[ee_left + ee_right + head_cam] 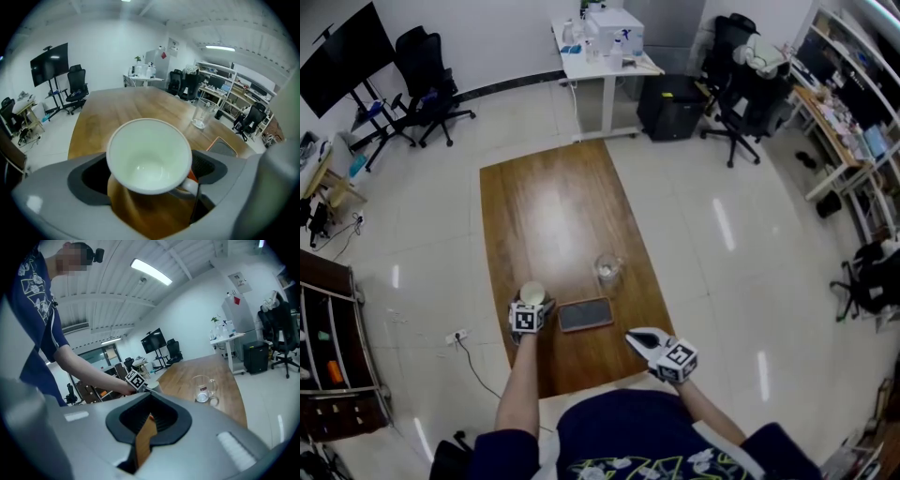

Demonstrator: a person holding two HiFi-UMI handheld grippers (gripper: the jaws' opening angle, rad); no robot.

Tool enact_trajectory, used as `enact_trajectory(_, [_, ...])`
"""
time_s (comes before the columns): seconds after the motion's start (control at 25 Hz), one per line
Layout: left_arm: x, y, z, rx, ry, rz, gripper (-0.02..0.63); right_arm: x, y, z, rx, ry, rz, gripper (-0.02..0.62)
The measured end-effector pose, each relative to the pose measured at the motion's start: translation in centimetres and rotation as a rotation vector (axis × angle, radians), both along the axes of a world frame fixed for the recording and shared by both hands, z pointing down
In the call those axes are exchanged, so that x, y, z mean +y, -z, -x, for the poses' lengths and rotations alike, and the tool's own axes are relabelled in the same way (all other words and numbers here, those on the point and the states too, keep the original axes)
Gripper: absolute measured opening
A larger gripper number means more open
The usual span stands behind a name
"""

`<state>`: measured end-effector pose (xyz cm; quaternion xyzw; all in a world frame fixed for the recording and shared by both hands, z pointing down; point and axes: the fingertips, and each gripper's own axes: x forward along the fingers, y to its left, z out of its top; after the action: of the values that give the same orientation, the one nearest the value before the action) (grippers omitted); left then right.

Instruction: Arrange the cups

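fingers of the left gripper are spread around the white ceramic cup on the wooden worktop, those of the right gripper are pressed together empty, and arranging is judged barely begun, the clear glass mug untouched.

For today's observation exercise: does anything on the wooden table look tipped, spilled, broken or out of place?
Nothing stands out. The white cup stands upright and empty between the left gripper's open fingers, the glass mug is upright, the dark mat lies flat, and no spill shows on the table.
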<state>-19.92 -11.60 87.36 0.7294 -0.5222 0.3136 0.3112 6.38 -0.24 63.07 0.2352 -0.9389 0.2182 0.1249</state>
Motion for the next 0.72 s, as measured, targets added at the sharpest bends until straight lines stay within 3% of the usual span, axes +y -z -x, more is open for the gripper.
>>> enact_trajectory(0.2, [-0.3,0.8,0.1,-0.055,-0.029,-0.044,0.497,1.3,-3.1,-3.7,0.026,-0.079,0.074,0.002])
enact_trajectory(0.28, [-0.3,1.9,-0.7,-0.039,-0.053,-0.062,0.492,1.7,-4.4,-4.6,0.027,-0.089,0.091,0.002])
enact_trajectory(0.48, [1.3,4.6,-3.7,-0.028,-0.122,-0.103,0.428,1.5,-4.4,-4.2,0.033,-0.074,0.093,0.002])
enact_trajectory(0.72, [3.3,3.9,-2.6,-0.017,-0.033,-0.112,0.425,1.9,-7.2,-3.4,-0.009,-0.014,0.068,0.002])
